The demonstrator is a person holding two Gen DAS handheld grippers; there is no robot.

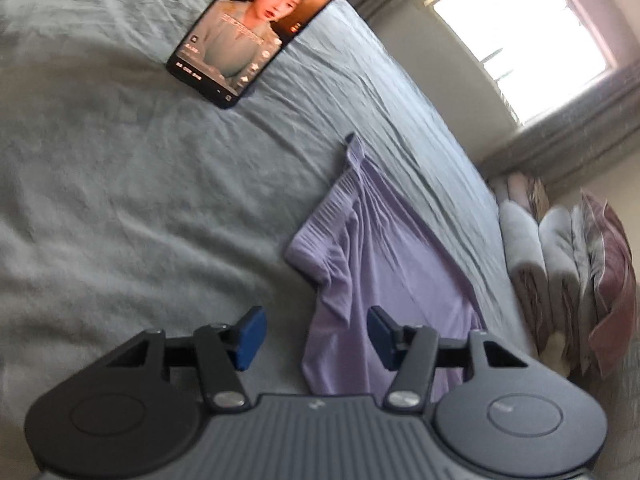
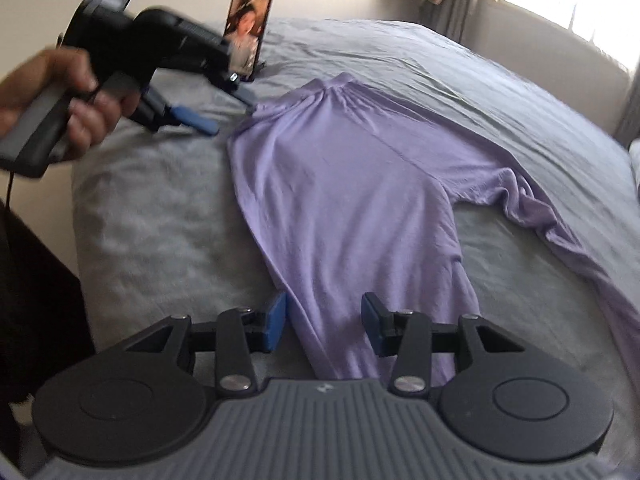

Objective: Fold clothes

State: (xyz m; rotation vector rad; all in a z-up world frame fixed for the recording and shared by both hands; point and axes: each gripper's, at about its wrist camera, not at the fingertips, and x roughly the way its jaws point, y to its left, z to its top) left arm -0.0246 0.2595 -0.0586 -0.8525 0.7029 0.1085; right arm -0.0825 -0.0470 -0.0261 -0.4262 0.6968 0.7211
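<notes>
A lilac long-sleeved top (image 2: 344, 184) lies on the grey bed sheet (image 2: 152, 216), one side folded inward, the other sleeve (image 2: 532, 204) spread out to the right. It also shows in the left wrist view (image 1: 372, 264). My left gripper (image 1: 316, 338) is open and empty above the bed beside the top's left edge. In the right wrist view it (image 2: 216, 114) hovers near the collar, held by a hand. My right gripper (image 2: 323, 328) is open and empty over the top's lower hem.
A phone (image 1: 260, 28) with a video playing stands propped on the bed beyond the top; it also shows in the right wrist view (image 2: 249, 24). Folded blankets and pillows (image 1: 568, 280) are stacked past the bed's right edge. A bright window (image 1: 524, 36) is beyond.
</notes>
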